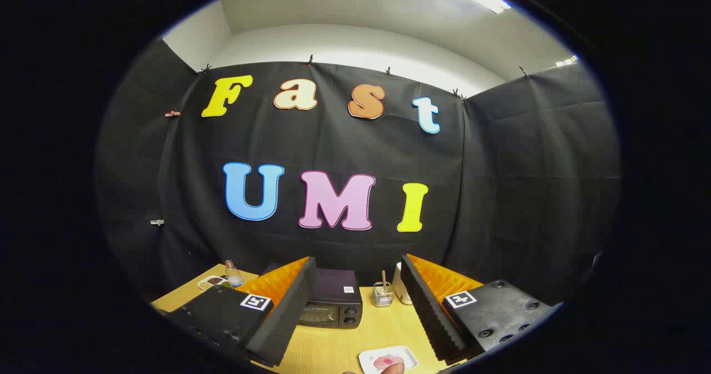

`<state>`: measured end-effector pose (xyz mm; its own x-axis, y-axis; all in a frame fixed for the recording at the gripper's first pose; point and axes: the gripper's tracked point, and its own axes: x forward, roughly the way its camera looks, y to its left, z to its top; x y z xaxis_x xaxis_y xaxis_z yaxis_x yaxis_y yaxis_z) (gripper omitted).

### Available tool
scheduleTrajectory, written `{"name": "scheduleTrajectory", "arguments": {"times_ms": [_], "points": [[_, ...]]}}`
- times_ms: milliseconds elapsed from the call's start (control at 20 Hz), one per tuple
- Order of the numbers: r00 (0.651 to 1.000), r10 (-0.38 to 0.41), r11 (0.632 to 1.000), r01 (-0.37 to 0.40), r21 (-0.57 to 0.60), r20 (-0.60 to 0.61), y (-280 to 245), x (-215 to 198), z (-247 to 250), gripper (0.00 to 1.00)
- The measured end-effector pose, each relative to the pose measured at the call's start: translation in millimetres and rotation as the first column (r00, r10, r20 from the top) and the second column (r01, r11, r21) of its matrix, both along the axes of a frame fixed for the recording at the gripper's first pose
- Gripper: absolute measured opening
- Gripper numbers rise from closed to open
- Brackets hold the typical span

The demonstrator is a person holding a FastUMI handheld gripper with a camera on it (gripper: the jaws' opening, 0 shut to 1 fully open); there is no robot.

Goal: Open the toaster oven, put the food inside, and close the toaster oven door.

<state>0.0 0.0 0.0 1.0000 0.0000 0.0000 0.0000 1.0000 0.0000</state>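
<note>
A dark toaster oven (332,305) with its door closed stands on the wooden table (333,346), beyond my fingers and partly hidden by the left one. A small white plate (389,358) holding a pinkish piece of food (384,362) lies nearer, just ahead and between the fingers toward the right one. A fingertip of a person (393,369) touches the plate's near edge. My gripper (355,307) is raised above the table, open wide, with nothing between its fingers.
A wire holder (382,295) with a stick in it and a white container (401,288) stand to the right of the oven. A small bottle (233,274) and a dish of bits (212,281) sit at the table's far left.
</note>
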Motion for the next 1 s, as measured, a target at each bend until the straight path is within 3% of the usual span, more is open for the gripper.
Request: {"name": "scheduleTrajectory", "arguments": {"times_ms": [1000], "points": [[0.999,0.037,0.999,-0.037,-0.021,0.011,17,-3,-4,0.98]]}}
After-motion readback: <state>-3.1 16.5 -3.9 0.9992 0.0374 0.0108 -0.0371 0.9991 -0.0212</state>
